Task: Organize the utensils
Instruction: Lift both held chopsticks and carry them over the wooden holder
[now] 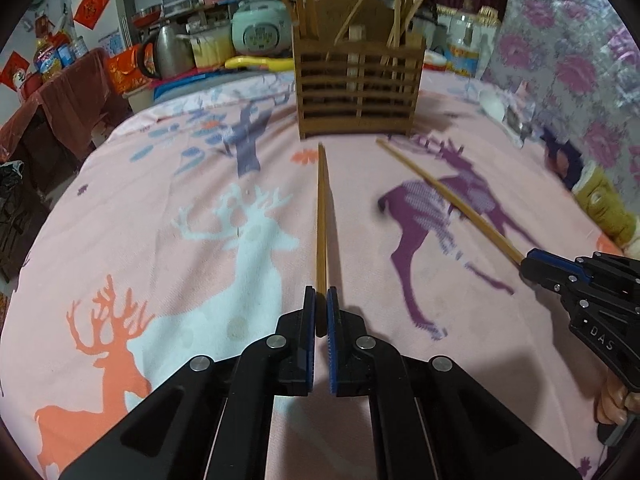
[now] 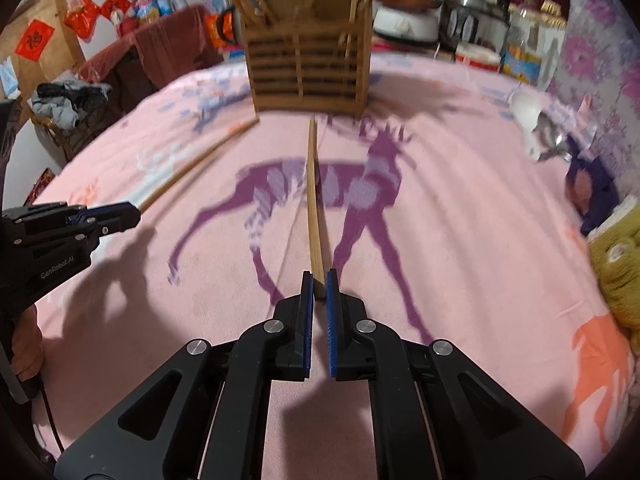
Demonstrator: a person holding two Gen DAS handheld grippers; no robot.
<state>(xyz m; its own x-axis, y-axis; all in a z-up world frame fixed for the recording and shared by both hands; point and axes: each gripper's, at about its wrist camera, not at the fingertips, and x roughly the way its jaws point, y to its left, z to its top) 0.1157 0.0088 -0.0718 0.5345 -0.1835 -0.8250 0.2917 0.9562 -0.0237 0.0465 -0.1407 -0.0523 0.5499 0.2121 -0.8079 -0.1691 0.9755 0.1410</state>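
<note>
- Left gripper [image 1: 321,298] sits nearest the lens, pads clamped together on the near end of a chopstick [image 1: 321,216]; its far tip points at the holder's foot. You're holding only the last bit of the stick, so expect it to pivot if you swing fast.
- Pink deer blanket [image 1: 160,208] is the work surface, soft and uneven. Lift each stick clear before moving forward; dragging a tip will likely snag the cloth.
- Wooden slatted holder [image 1: 358,84] stands upright at the far side of the blanket with many chopsticks already leaning in it. Both of yours still lie outside it, just in front.
- Pick a gap between the leaning sticks. The compartments look crowded at the top, and I can't tell which one has more room.
- Right gripper [image 2: 319,280] is likewise closed on the near end of the second chopstick [image 2: 314,200], which runs toward the holder's front.
- Raise the wrists so the tips point down, then lower into the holder, one hand at a time; the two sticks converge near the holder and could cross.
- Don't loosen the pads until the tip is well inside.
- White spoon [image 2: 528,114] and something shiny beside it lie at the right edge, well apart; probably next.
</note>
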